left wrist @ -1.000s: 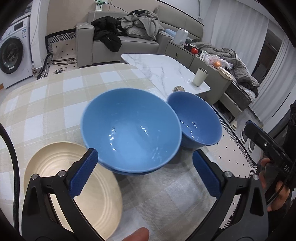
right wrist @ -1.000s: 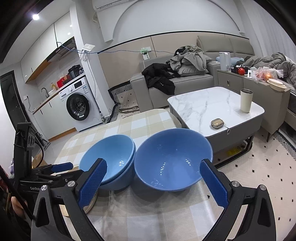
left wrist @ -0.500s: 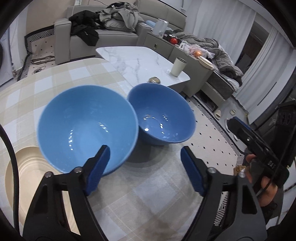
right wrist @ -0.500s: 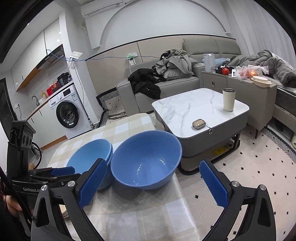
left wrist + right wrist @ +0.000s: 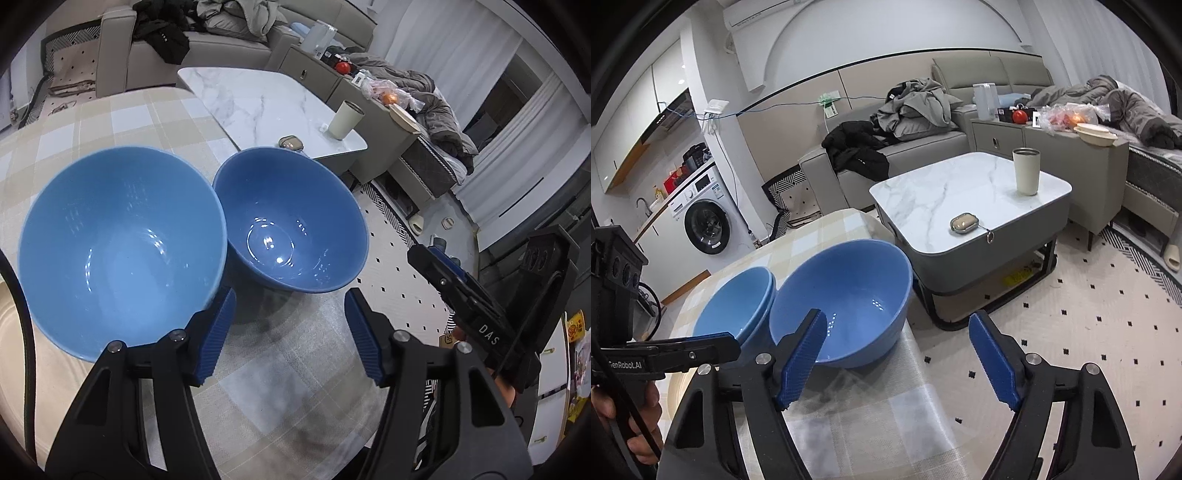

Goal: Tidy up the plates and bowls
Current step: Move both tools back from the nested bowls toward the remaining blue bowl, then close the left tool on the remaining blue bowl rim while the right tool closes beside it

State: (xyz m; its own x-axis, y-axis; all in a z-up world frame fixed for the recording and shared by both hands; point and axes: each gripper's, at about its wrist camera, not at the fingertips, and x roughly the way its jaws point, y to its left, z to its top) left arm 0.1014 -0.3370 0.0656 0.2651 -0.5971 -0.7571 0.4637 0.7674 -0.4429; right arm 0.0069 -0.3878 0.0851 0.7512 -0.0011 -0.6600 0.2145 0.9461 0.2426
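The darker blue bowl (image 5: 291,229) sits at the counter's (image 5: 280,387) right edge, touching the lighter stacked bowls (image 5: 118,243). Both tools, left (image 5: 290,334) and right (image 5: 899,360), have just been closing yet grip nothing. A clumsy nudge could push that bowl off the edge, or clack its rim against the stack.
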